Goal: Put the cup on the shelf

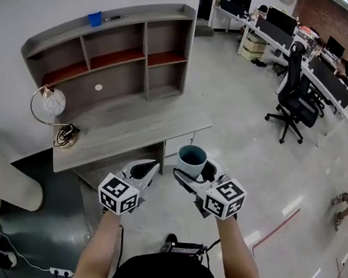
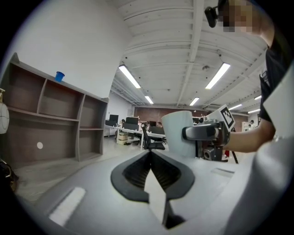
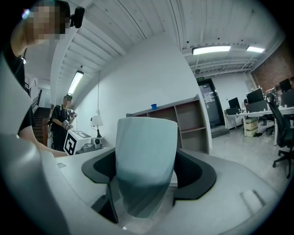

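Upright, the cup (image 1: 192,158) sits clamped in the right gripper (image 1: 195,170)

We find no word, brand or number that we can read. The left cube (image 1: 119,194), on the left gripper (image 1: 148,167), and the right cube (image 1: 224,198), on the right gripper (image 1: 193,169), carry black-and-white square markers, patterns rather than letters. In the right gripper view a small green sign (image 3: 200,79) sits above the door (image 3: 212,103). It may be an exit sign, but its print is too small for us to read.
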Tool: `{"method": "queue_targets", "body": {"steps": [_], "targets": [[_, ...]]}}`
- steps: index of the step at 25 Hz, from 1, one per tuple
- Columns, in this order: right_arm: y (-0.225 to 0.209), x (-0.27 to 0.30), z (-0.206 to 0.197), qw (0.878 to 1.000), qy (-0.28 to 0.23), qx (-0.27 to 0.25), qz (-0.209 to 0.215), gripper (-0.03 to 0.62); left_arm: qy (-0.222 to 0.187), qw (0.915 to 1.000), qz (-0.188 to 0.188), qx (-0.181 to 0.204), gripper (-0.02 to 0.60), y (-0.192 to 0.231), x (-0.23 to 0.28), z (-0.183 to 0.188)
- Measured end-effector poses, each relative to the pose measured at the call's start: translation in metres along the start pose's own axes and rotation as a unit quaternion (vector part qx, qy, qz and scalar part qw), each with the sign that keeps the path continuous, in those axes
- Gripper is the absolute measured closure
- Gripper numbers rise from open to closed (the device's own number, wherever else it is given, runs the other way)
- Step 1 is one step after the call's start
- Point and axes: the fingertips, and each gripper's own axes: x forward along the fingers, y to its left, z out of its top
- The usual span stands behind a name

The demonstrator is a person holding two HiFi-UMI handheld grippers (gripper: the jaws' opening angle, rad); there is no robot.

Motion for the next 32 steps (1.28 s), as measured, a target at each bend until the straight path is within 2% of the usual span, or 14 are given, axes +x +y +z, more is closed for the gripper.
{"method": "queue_targets", "body": {"steps": [8, 16, 21, 28, 32], "targets": [[-0.065, 0.009, 0.014, 1.000, -0.005, -0.002, 0.007, 0.215, 0.004, 0.9998, 0.018, 0.007, 0.580, 0.023, 0.058, 0.013], [-0.102, 0.043, 0.010, 1.000, 0.002, 0.010, 0.015, 0.215, 0.015, 0.9996, 0.024, 0.000, 0.580, 0.058, 0.089, 0.009], [-0.129, 0.078, 0.012, 1.000, 0.007, 0.007, 0.015, 0.215, 0.014, 0.9995, 0.025, -0.010, 0.580, 0.100, 0.115, 0.011], [-0.180, 0.138, 0.027, 1.000, 0.014, 0.005, -0.010, 0.215, 0.016, 0.9997, 0.006, -0.016, 0.580, 0.172, 0.162, 0.024], [-0.206, 0.181, 0.043, 1.000, 0.011, 0.006, -0.024, 0.215, 0.027, 0.9996, -0.007, -0.003, 0.580, 0.219, 0.185, 0.037]]}}
